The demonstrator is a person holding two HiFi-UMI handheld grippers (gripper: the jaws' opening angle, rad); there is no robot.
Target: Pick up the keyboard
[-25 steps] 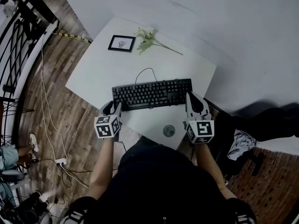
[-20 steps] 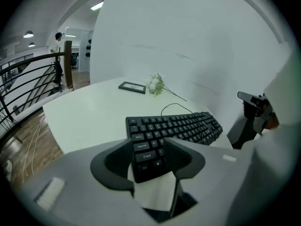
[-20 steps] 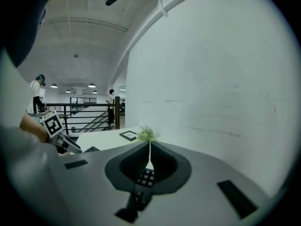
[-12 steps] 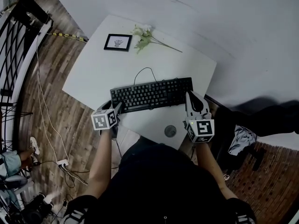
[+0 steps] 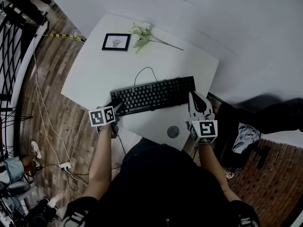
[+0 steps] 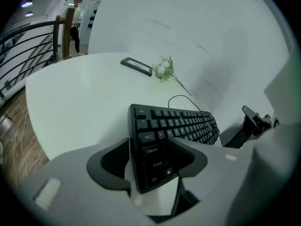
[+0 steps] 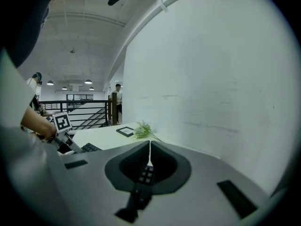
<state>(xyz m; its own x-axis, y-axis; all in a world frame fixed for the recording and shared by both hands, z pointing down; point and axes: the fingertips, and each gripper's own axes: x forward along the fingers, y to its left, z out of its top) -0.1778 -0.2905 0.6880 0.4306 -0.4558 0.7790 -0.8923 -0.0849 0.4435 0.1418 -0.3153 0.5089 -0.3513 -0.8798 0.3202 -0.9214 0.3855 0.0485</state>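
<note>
Keyboard: the black full-size keyboard (image 5: 154, 94) lies flat just below the middle of the head view, near the lower edge of the desk (image 5: 94, 74), and its cable (image 5: 144, 72) loops towards the top of the frame
Long axis: it runs left to right across the frame, a little higher at the right, with one end at each of my claws
Left claw (image 6: 153, 149): released and spread wide; the keyboard's left end (Caps Lock, Shift) sits between the jaws, and the pads aren't pressing as far as I can see
Right claw (image 7: 149, 147): clenched, tips together with nothing between them; it sits at the keyboard's right end, and number-pad keys show in the hollow behind the tips
What the lift turns on: I judge the left side only needs to close, while the right would have to reopen to take hold
Desk: white and smooth; a picture frame (image 5: 116, 42) and a flower sprig (image 5: 144, 36) sit at upper left, well apart from the keyboard, and a round disc (image 5: 173, 132) lies near the lower edge
Room: wooden floor (image 5: 52, 103) at left, black railing (image 5: 14, 46) at far left, white wall (image 5: 246, 32) at upper right
</note>
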